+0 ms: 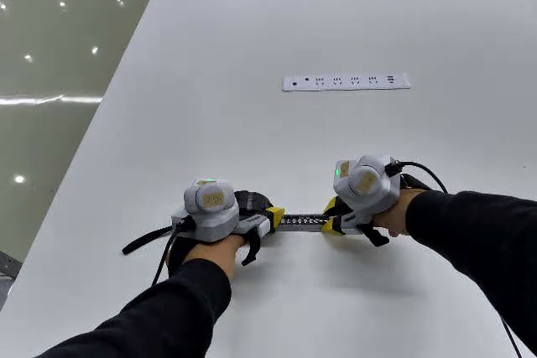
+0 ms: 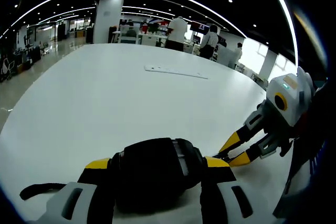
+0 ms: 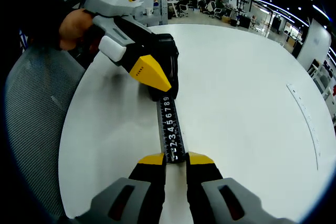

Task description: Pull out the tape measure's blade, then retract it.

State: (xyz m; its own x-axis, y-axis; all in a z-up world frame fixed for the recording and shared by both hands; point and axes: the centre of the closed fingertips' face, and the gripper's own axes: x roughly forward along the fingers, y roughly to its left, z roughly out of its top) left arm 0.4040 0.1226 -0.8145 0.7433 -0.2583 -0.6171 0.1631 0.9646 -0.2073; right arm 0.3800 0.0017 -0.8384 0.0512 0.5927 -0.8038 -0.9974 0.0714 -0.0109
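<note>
A black tape measure case (image 2: 155,174) sits on the white table (image 1: 252,123), with my left gripper (image 2: 157,163) shut on it, one yellow-tipped finger on each side. Its black strap (image 1: 147,239) trails left. A short stretch of numbered blade (image 3: 171,129) runs out from the case (image 3: 164,66) to my right gripper (image 3: 176,159), which is shut on the blade's end. In the head view the blade (image 1: 302,222) spans the gap between the left gripper (image 1: 267,220) and the right gripper (image 1: 331,220).
A white power strip (image 1: 346,82) lies further back on the table. The table's left edge (image 1: 101,115) borders a glossy floor. A mesh chair back (image 3: 37,129) stands by the table. People stand far off (image 2: 178,30).
</note>
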